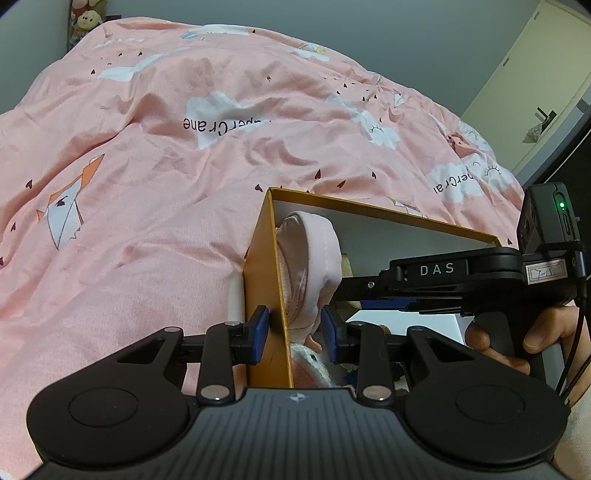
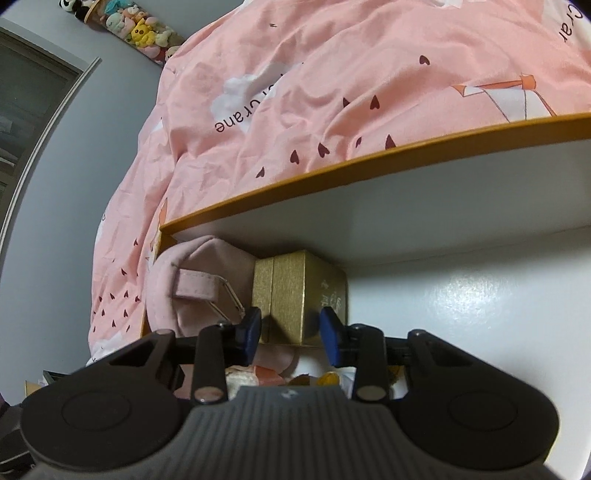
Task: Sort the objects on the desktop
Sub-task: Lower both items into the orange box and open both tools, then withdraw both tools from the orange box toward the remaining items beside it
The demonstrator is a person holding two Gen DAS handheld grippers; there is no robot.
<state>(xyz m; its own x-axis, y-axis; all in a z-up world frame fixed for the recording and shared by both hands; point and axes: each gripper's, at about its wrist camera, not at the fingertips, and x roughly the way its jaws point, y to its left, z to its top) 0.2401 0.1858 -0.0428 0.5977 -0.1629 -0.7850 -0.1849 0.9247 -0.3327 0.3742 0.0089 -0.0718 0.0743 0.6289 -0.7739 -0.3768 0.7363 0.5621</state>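
Note:
An orange box [image 1: 263, 273] with a white inside lies on the pink bed cover. My left gripper [image 1: 294, 332] is open and straddles its near wall, one finger outside, one inside next to a pink cap [image 1: 310, 254]. In the right wrist view the box rim [image 2: 332, 170] runs across, with the pink cap [image 2: 192, 280] and a small gold box [image 2: 295, 291] inside. My right gripper [image 2: 291, 332] is open, its fingers either side of the gold box, apart from it. The right gripper also shows in the left wrist view [image 1: 443, 273], reaching into the box.
The pink bed cover [image 1: 147, 184] fills the surroundings. Small soft items [image 2: 258, 373] lie in the box below my right gripper. Plush toys [image 2: 140, 29] hang on the far wall. A door [image 1: 535, 92] stands at the right.

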